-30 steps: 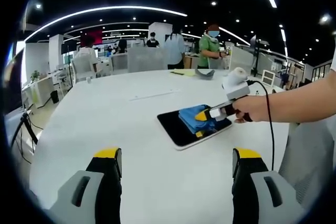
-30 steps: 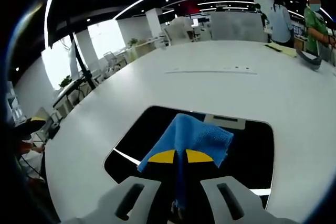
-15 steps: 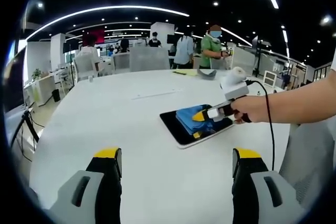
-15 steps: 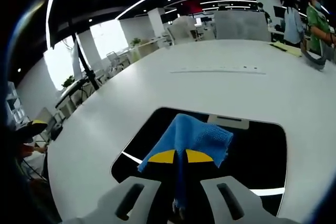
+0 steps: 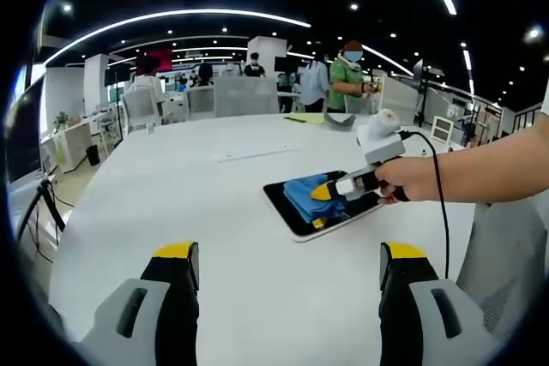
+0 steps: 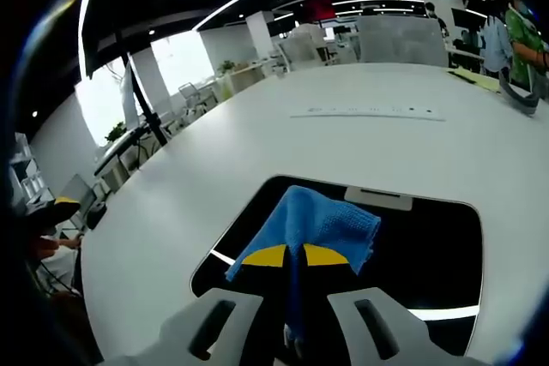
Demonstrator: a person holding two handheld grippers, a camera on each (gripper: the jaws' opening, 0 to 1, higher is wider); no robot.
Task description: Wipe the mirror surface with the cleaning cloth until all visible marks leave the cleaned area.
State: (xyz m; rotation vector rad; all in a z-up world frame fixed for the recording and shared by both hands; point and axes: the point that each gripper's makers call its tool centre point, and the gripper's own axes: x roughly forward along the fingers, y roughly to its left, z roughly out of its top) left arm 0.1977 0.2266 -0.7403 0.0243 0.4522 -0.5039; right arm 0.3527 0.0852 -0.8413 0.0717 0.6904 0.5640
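A dark rectangular mirror [image 5: 296, 212] [image 6: 429, 246] lies flat on the white table [image 5: 171, 203]. A folded blue cleaning cloth [image 5: 302, 192] [image 6: 313, 220] rests on the glass, pinched between the yellow-tipped jaws of my right gripper [image 6: 289, 255] [image 5: 319, 195], which is shut on it and held by a person's hand [image 5: 407, 179] coming in from the right. In the left gripper view my left gripper [image 5: 283, 255] stands open above the bare table in front of the mirror, nothing between its fingers.
Several people stand beyond the far edge of the table near chairs and desks. A grey bowl-like object [image 5: 336, 120] and a yellow sheet [image 5: 304, 117] lie at the far side. A grey chair back [image 5: 506, 255] stands at the right. A tripod [image 6: 137, 109] rises at the left.
The right gripper has slid the cloth a little along the mirror, so more of the dark glass shows to its right. The left gripper holds still.
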